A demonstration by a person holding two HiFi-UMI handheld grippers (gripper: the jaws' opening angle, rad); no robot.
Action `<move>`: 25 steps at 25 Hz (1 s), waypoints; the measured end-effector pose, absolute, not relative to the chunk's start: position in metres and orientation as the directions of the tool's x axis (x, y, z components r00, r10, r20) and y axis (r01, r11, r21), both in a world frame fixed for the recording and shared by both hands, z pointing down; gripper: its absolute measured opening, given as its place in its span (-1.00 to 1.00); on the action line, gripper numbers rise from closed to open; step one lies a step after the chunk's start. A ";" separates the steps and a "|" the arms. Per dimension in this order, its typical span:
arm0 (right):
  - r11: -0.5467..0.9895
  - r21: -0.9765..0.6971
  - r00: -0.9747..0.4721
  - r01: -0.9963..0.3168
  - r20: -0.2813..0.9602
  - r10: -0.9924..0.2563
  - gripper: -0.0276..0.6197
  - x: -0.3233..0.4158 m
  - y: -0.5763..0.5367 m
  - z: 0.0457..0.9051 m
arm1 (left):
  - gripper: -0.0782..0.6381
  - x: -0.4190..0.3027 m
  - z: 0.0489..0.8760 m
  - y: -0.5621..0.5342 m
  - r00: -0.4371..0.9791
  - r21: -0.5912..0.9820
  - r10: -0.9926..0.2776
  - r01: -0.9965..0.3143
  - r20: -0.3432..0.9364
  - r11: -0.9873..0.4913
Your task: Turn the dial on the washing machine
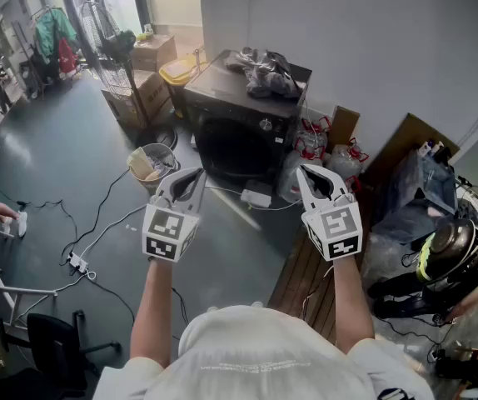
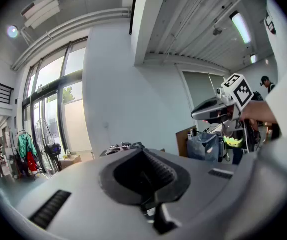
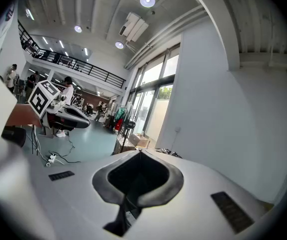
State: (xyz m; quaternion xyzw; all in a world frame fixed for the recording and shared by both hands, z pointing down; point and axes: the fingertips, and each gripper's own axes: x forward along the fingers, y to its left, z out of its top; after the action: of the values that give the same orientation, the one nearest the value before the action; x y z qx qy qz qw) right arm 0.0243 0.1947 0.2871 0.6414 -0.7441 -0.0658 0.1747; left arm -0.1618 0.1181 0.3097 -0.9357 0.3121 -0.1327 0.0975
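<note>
Both grippers are held out side by side, well short of the washing machine (image 1: 241,136): the left gripper (image 1: 198,174) has its jaws pressed together with nothing between them, and the right gripper (image 1: 304,171) is likewise closed and empty. The machine is dark and stands against the white wall (image 1: 364,40) ahead, with a heap of clothes (image 1: 264,72) on its top. Its dial (image 1: 266,124) shows as a small pale knob on the upper front panel, above the door, untouched. A bin (image 1: 157,152) stands just left of the machine.
</note>
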 end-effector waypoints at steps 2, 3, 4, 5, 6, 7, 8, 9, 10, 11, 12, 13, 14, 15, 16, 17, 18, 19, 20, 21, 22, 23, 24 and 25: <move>0.177 0.321 -0.125 -0.931 0.176 -0.976 -0.87 0.035 0.195 0.290 | -0.74 -0.155 0.311 0.118 0.760 -0.276 -0.621 -0.566 0.188 -0.777; 0.179 0.319 -0.128 -0.931 0.174 -0.976 -0.87 0.041 0.196 0.291 | -0.74 -0.152 0.311 0.118 0.756 -0.280 -0.627 -0.571 0.188 -0.772; 0.178 0.317 -0.129 -0.932 0.169 -0.977 -0.87 0.047 0.196 0.292 | -0.74 -0.149 0.312 0.118 0.752 -0.284 -0.633 -0.575 0.186 -0.767; 0.176 0.313 -0.130 -0.933 0.164 -0.978 -0.87 0.053 0.195 0.294 | -0.74 -0.146 0.313 0.118 0.747 -0.286 -0.638 -0.580 0.185 -0.762; 0.175 0.309 -0.130 -0.935 0.160 -0.978 -0.86 0.058 0.195 0.295 | -0.74 -0.144 0.314 0.118 0.742 -0.286 -0.644 -0.586 0.185 -0.758; 0.176 0.305 -0.132 -0.936 0.159 -0.978 -0.86 0.062 0.194 0.298 | -0.74 -0.142 0.316 0.118 0.737 -0.285 -0.649 -0.592 0.187 -0.754; 0.179 0.302 -0.135 -0.936 0.160 -0.978 -0.86 0.066 0.192 0.300 | -0.74 -0.140 0.319 0.117 0.733 -0.283 -0.653 -0.596 0.191 -0.751; 0.182 0.300 -0.138 -0.936 0.163 -0.977 -0.86 0.068 0.191 0.303 | -0.74 -0.139 0.322 0.116 0.728 -0.280 -0.657 -0.600 0.196 -0.749; 0.186 0.298 -0.140 -0.936 0.169 -0.976 -0.86 0.071 0.188 0.307 | -0.74 -0.137 0.325 0.115 0.725 -0.278 -0.658 -0.602 0.202 -0.749; 0.191 0.294 -0.144 -0.936 0.177 -0.974 -0.86 0.072 0.186 0.310 | -0.74 -0.135 0.327 0.112 0.724 -0.279 -0.657 -0.600 0.208 -0.750; 0.198 0.288 -0.149 -0.937 0.183 -0.972 -0.86 0.073 0.182 0.313 | -0.74 -0.133 0.329 0.109 0.725 -0.280 -0.656 -0.598 0.213 -0.751; 0.205 0.281 -0.156 -0.937 0.187 -0.970 -0.86 0.074 0.178 0.315 | -0.74 -0.131 0.330 0.105 0.725 -0.282 -0.654 -0.595 0.215 -0.752; 0.212 0.275 -0.163 -0.938 0.189 -0.968 -0.86 0.075 0.172 0.317 | -0.74 -0.128 0.332 0.099 0.726 -0.283 -0.653 -0.594 0.215 -0.753; 0.216 0.270 -0.168 -0.938 0.190 -0.967 -0.87 0.076 0.166 0.319 | -0.74 -0.126 0.334 0.092 0.727 -0.283 -0.652 -0.593 0.215 -0.754; 0.218 0.264 -0.170 -0.939 0.193 -0.966 -0.87 0.079 0.158 0.322 | -0.74 -0.122 0.336 0.083 0.728 -0.281 -0.651 -0.592 0.215 -0.755; 0.218 0.257 -0.170 -0.942 0.196 -0.966 -0.86 0.082 0.150 0.326 | -0.74 -0.119 0.340 0.075 0.730 -0.281 -0.648 -0.589 0.217 -0.757; 0.217 0.246 -0.169 -0.945 0.201 -0.965 -0.87 0.085 0.141 0.330 | -0.74 -0.115 0.345 0.065 0.732 -0.282 -0.645 -0.585 0.221 -0.761; 0.217 0.233 -0.170 -0.948 0.205 -0.964 -0.87 0.088 0.131 0.334 | -0.74 -0.113 0.350 0.055 0.735 -0.283 -0.640 -0.579 0.225 -0.765; 0.220 0.219 -0.175 -0.951 0.207 -0.963 -0.87 0.089 0.120 0.337 | -0.74 -0.112 0.356 0.043 0.738 -0.282 -0.635 -0.574 0.228 -0.769; 0.226 0.206 -0.184 -0.952 0.207 -0.961 -0.87 0.089 0.107 0.338 | -0.74 -0.112 0.359 0.028 0.740 -0.274 -0.633 -0.575 0.229 -0.771; 0.233 0.200 -0.191 -0.952 0.207 -0.959 -0.87 0.088 0.094 0.338 | -0.74 -0.113 0.362 0.011 0.736 -0.263 -0.636 -0.582 0.231 -0.769; 0.237 0.204 -0.194 -0.950 0.208 -0.959 -0.87 0.086 0.079 0.336 | -0.74 -0.115 0.364 -0.007 0.729 -0.257 -0.643 -0.592 0.235 -0.764; 0.238 0.214 -0.192 -0.947 0.212 -0.958 -0.87 0.086 0.064 0.334 | -0.74 -0.115 0.364 -0.026 0.722 -0.257 -0.648 -0.597 0.241 -0.760; 0.238 0.225 -0.188 -0.945 0.221 -0.957 -0.87 0.086 0.047 0.332 | -0.74 -0.114 0.364 -0.043 0.722 -0.257 -0.647 -0.595 0.244 -0.761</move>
State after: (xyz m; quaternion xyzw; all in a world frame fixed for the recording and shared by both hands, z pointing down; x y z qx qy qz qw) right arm 0.0857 0.0472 0.3323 0.6171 -0.7706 -0.0190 0.1583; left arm -0.1141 -0.0433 0.3636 -0.9245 0.3360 -0.1611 0.0804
